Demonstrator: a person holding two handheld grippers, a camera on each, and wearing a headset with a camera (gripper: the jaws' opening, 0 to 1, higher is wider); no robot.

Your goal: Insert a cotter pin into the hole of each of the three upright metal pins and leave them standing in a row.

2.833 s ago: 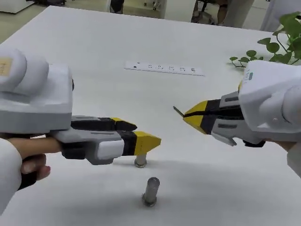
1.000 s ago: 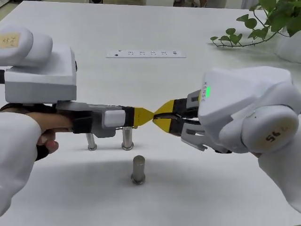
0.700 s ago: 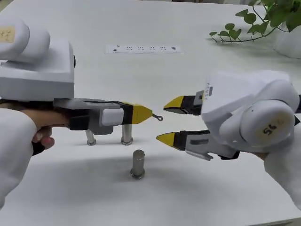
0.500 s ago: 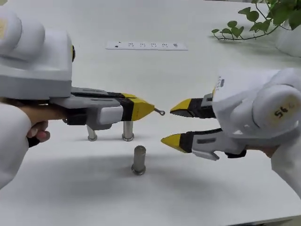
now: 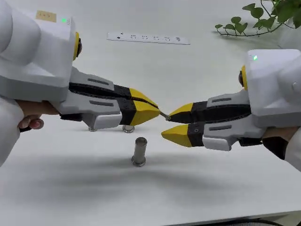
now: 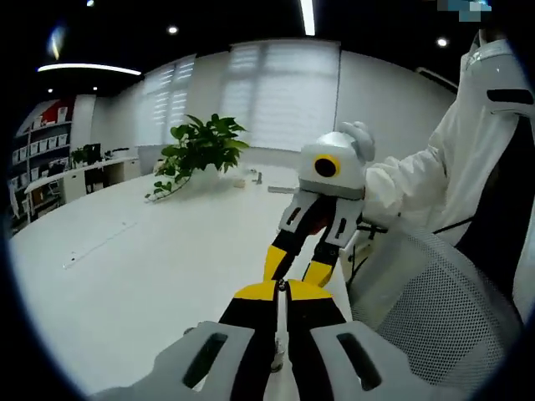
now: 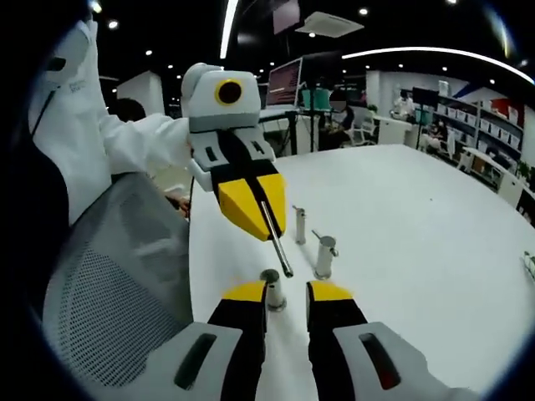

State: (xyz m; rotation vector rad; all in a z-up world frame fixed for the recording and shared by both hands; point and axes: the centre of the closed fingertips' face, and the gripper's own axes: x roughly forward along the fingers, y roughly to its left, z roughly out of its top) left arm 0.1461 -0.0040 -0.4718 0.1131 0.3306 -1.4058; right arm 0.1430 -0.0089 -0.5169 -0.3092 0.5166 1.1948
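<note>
My left gripper (image 5: 157,112) is shut on a thin cotter pin (image 5: 163,114) whose looped end pokes out to the right. My right gripper (image 5: 166,126) is open, its upper yellow tip right beside that end. One upright metal pin (image 5: 138,150) stands on the white table below the tips. Two more metal pins (image 5: 128,128) stand behind it, largely hidden under the left gripper. In the right gripper view the cotter pin (image 7: 276,242) slants down from the left gripper (image 7: 263,230) toward my open right gripper (image 7: 288,288), and the two far pins (image 7: 324,255) carry thin wires at their tops.
A white power strip (image 5: 148,38) lies at the back of the table, and a leafy plant (image 5: 263,19) sits at the back right. The table's near edge (image 5: 244,217) runs along the bottom right. A mesh chair (image 6: 435,309) stands beside the table.
The cotter pin has passed from my right gripper to my left, which now holds it. My right gripper opened and drew back a little, then came close to the pin's end again.
</note>
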